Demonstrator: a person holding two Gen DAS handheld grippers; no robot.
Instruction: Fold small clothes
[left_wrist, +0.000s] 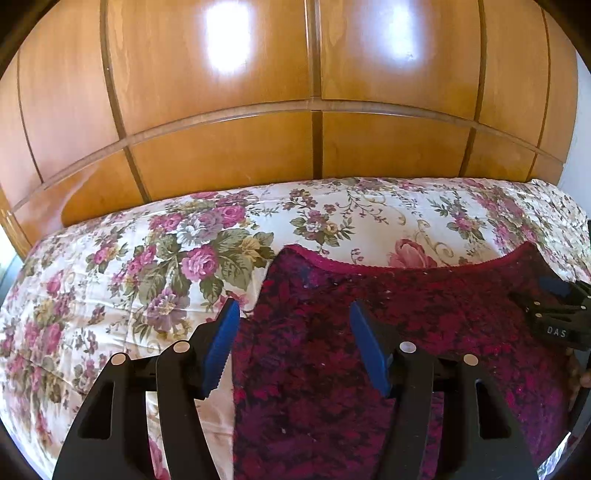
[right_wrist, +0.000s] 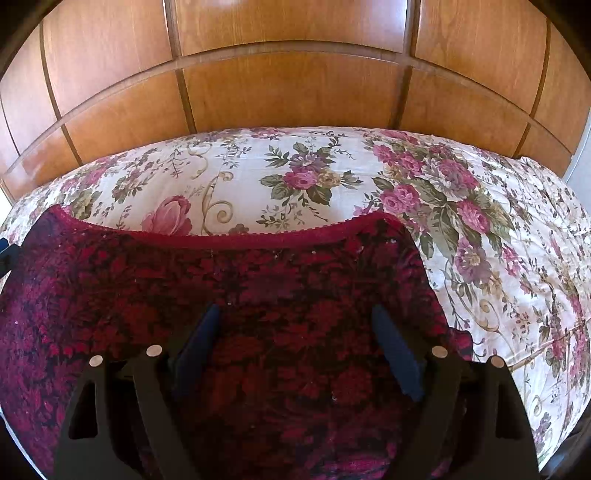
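Observation:
A dark red and magenta patterned garment (left_wrist: 369, 369) with a crimson trimmed edge lies flat on the floral bedspread (left_wrist: 110, 295). My left gripper (left_wrist: 294, 310) hovers over the garment's left side, open, with nothing pinched between its blue pads; its left finger is over the garment's edge. In the right wrist view the same garment (right_wrist: 258, 295) fills the lower half. My right gripper (right_wrist: 294, 312) stands wide open above its middle, and the pads hold no cloth. The right gripper (left_wrist: 554, 314) also shows at the right edge of the left wrist view.
A wooden panelled wardrobe (left_wrist: 295, 110) rises right behind the far edge of the bed. The floral bedspread (right_wrist: 498, 258) stretches bare to the right of the garment and beyond its trimmed edge.

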